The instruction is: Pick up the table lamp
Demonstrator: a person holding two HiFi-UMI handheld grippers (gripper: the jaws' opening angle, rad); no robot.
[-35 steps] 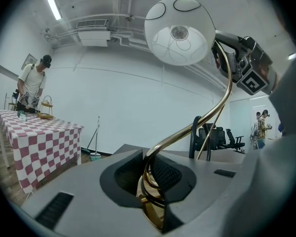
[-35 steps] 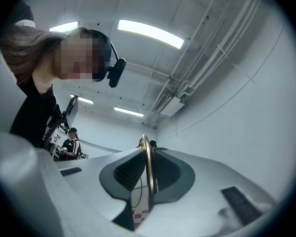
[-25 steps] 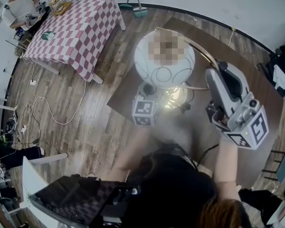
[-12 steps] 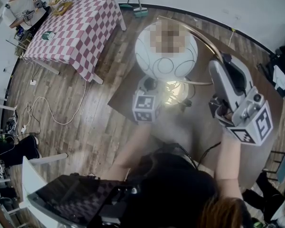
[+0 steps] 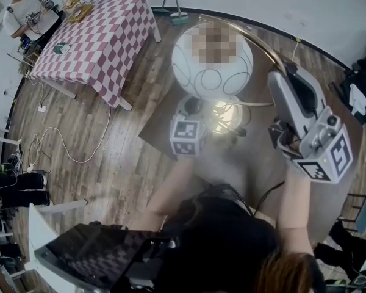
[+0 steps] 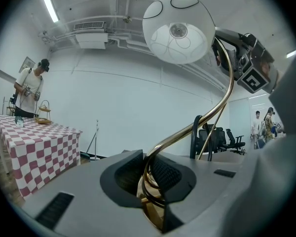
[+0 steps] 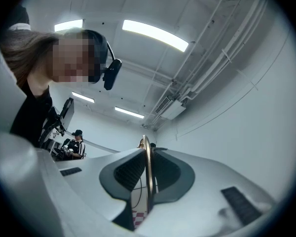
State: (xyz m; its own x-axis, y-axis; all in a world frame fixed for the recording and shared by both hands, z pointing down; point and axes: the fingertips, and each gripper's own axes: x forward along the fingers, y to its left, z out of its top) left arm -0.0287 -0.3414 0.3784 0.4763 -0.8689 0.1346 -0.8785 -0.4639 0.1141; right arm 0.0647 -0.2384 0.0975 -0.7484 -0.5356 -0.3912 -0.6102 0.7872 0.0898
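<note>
Left tongs [image 6: 149,176], right tongs [image 7: 148,174] clamp brass stem [image 6: 189,130]

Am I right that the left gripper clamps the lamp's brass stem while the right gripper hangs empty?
Not quite: the right gripper is not empty; the right gripper view shows it shut on the same brass stem. The left gripper does clamp that stem.
</note>
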